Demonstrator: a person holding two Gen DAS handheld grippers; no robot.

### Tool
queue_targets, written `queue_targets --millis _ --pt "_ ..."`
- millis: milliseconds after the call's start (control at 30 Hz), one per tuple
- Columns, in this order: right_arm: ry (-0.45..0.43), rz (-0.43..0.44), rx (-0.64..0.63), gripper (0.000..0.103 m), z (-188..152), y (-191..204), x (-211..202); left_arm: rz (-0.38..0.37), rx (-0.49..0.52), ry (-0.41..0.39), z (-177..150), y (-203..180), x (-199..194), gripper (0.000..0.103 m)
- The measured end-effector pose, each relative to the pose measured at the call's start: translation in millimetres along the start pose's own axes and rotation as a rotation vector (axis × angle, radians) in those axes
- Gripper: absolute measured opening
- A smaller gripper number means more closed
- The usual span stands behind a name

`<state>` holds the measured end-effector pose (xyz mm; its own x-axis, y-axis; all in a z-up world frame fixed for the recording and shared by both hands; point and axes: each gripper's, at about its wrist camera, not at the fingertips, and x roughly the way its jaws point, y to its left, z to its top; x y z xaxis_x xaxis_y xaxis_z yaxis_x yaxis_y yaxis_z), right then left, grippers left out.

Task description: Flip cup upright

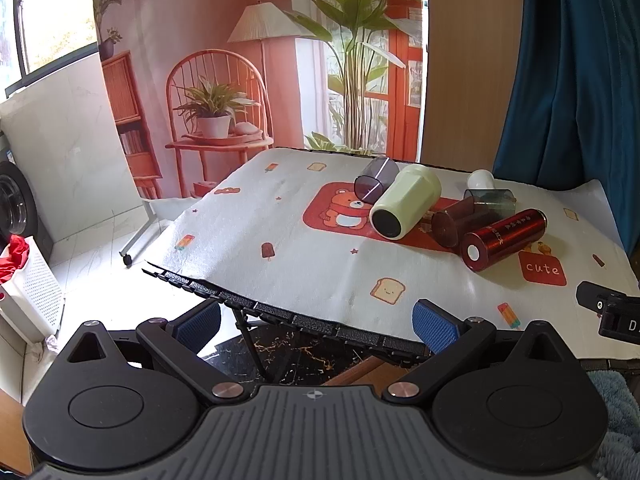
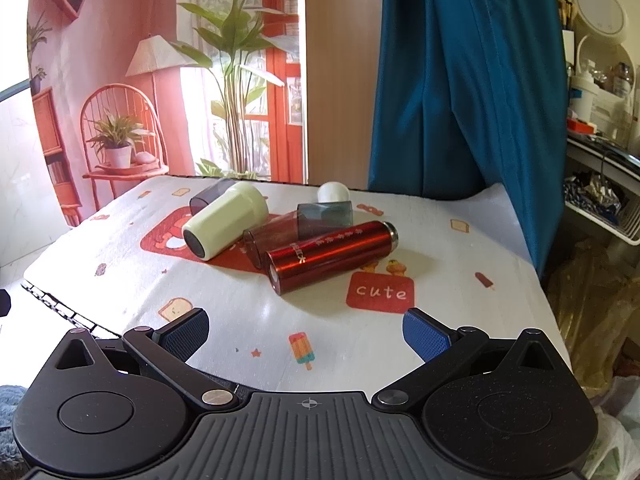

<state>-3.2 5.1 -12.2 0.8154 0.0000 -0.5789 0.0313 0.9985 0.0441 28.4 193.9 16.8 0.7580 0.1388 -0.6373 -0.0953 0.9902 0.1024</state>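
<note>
Several cups lie on their sides on a table with a cartoon cloth (image 1: 280,240). A pale green cup (image 1: 406,202) (image 2: 226,220) lies at the left, a grey see-through cup (image 1: 376,180) (image 2: 208,198) behind it. A brown see-through cup (image 1: 456,220) (image 2: 268,242) and a shiny red metal cup (image 1: 504,238) (image 2: 332,254) lie in the middle. A dark teal cup (image 1: 494,200) (image 2: 326,216) and a white cup (image 1: 482,180) (image 2: 333,192) sit behind. My left gripper (image 1: 316,322) is open at the table's near left edge. My right gripper (image 2: 306,334) is open, short of the red cup.
A blue curtain (image 2: 460,80) hangs behind the table on the right. A shelf with clutter (image 2: 600,160) stands at the far right. A white perforated bin (image 1: 32,292) stands on the floor at the left. The right gripper's body (image 1: 608,308) shows at the left view's right edge.
</note>
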Motion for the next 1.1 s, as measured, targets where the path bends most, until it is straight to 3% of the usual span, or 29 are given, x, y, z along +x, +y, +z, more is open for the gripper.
queue_targets --millis 367,600,800,967,1100 --pt "-0.019 -0.001 0.013 0.103 22 -6 11 -0.021 0.012 0.054 10 0 20 0.103" --pt "-0.032 0.003 0.028 0.103 46 -9 36 -0.002 0.009 0.015 55 18 57 0.103" --pt "-0.043 0.014 0.031 0.103 54 -6 67 0.009 0.034 -0.017 115 34 121 0.102" --pt "-0.006 0.017 0.026 0.103 50 -4 95 -0.056 0.072 -0.025 159 35 195 0.101" --pt "0.046 0.010 0.025 0.103 46 -7 118 -0.065 0.108 0.024 180 29 266 0.089"
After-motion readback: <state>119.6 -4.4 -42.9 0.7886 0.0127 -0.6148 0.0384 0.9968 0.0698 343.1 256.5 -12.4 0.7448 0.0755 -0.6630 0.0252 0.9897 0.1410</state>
